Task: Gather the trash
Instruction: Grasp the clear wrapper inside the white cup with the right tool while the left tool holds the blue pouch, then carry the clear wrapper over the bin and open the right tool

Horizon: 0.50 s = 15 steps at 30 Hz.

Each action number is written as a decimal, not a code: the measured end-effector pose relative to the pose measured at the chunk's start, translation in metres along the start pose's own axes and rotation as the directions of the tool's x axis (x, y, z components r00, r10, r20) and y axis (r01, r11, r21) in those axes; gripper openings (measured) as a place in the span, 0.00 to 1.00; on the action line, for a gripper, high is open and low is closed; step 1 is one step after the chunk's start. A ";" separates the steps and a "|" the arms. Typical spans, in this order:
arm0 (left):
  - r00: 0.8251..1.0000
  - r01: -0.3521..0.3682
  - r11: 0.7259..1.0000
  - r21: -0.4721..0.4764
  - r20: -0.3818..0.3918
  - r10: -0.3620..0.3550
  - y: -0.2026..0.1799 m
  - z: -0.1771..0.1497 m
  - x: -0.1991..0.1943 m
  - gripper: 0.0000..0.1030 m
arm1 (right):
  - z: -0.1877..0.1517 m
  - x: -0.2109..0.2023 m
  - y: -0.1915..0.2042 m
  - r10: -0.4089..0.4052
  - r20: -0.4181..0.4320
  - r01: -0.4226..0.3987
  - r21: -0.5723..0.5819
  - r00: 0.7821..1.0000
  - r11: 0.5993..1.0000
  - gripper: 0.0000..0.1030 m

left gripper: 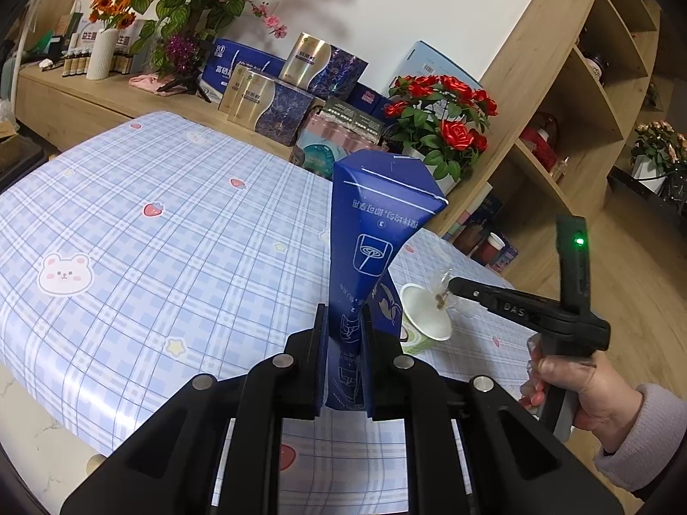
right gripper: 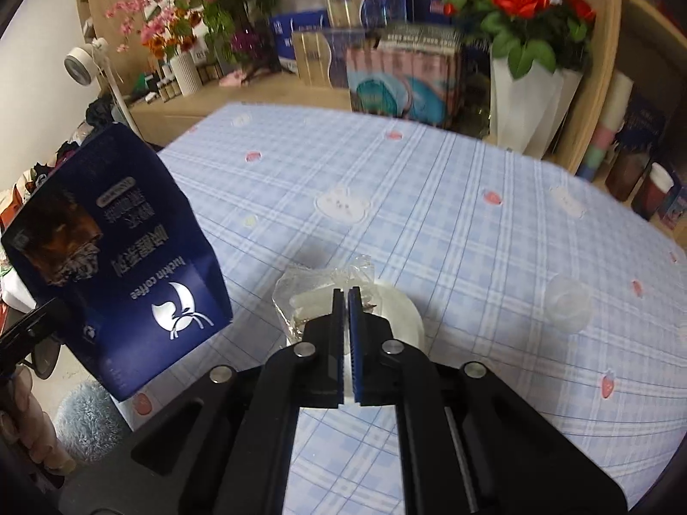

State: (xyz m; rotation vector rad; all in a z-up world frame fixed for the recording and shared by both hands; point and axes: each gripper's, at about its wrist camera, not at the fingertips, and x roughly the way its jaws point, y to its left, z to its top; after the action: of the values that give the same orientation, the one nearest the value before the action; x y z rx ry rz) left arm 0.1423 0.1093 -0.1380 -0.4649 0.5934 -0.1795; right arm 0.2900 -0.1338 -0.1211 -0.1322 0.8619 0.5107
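Note:
My left gripper [left gripper: 343, 322] is shut on the lower end of a blue coffee carton [left gripper: 378, 223], which it holds upright above the checked tablecloth. The same carton [right gripper: 120, 257] fills the left of the right wrist view. To its right, a person's hand holds my right gripper [left gripper: 451, 287]. In its own view my right gripper [right gripper: 347, 292] is shut on a crumpled clear plastic wrapper [right gripper: 300, 296]. The wrapper [left gripper: 442, 289] hangs over the mouth of a white paper cup [left gripper: 423, 317], which lies tilted on the table. The cup [right gripper: 403, 313] is partly hidden behind the fingers.
The table [left gripper: 150, 236] has a blue plaid cloth. A clear plastic lid [right gripper: 566, 300] lies on it to the right. Gift boxes [left gripper: 275, 103] and a pot of red roses [left gripper: 442, 128] line the far edge. A wooden shelf [left gripper: 579, 86] stands at the right.

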 end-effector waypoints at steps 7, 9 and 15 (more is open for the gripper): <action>1.000 0.018 0.999 0.045 0.004 -0.018 -0.021 0.002 -0.021 0.13 | -0.027 -0.053 -0.004 0.027 0.094 -0.032 0.047 0.995 0.998 0.06; 1.000 0.024 0.998 0.055 0.002 -0.024 -0.026 0.000 -0.027 0.13 | -0.044 -0.067 -0.005 0.031 0.108 -0.039 0.067 0.994 0.997 0.06; 0.999 0.048 0.996 0.077 -0.017 -0.047 -0.042 -0.017 -0.047 0.13 | -0.099 -0.101 -0.004 0.048 0.123 -0.065 0.143 0.991 0.988 0.06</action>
State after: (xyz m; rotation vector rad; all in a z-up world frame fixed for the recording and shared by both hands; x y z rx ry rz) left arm 0.0933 0.0798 -0.1073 -0.4028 0.5884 -0.2509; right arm 0.1691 -0.2061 -0.1100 0.0571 0.7849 0.5013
